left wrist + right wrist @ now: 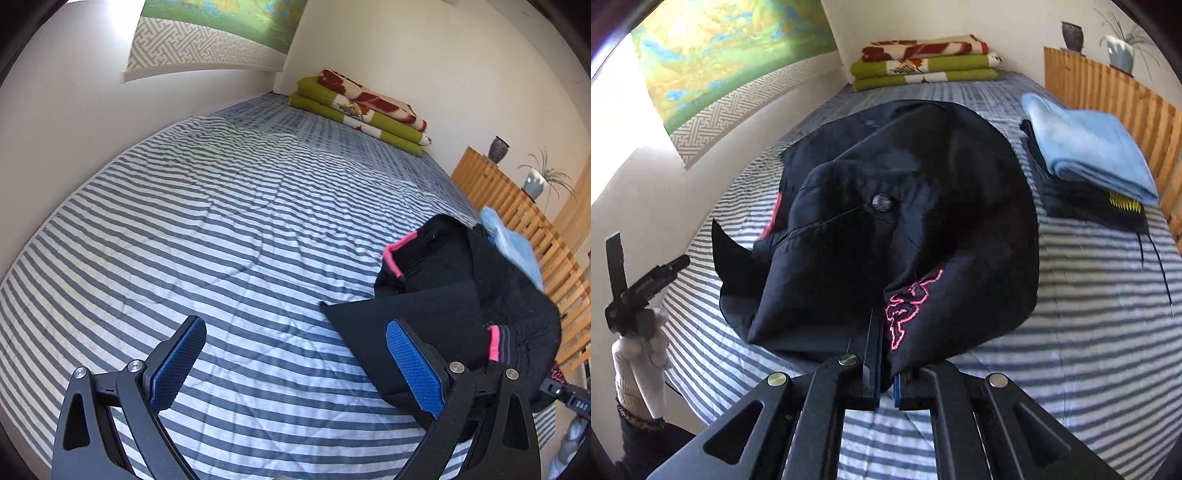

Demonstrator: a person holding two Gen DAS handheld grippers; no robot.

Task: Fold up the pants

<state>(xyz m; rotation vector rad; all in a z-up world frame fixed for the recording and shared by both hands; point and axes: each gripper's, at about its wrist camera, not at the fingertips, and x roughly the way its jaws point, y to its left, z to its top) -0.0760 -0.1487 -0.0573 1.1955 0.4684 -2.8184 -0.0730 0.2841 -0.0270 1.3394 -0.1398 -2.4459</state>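
R tool (886, 373) is clenched on the black pants (905, 221), bunched up over the striped bed (1089, 295). L tool (295, 363) is wide apart w/ nothing in it.

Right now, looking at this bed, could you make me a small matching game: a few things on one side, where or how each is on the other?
Things:
1. black pants
2. light blue towel
3. green blanket
4. left gripper

States:
A. folded by the far wall
B. open, holding nothing
C. pinched by the right gripper
D. on a dark pile beside the wooden slats

Pairs: 1-C, 2-D, 3-A, 4-B
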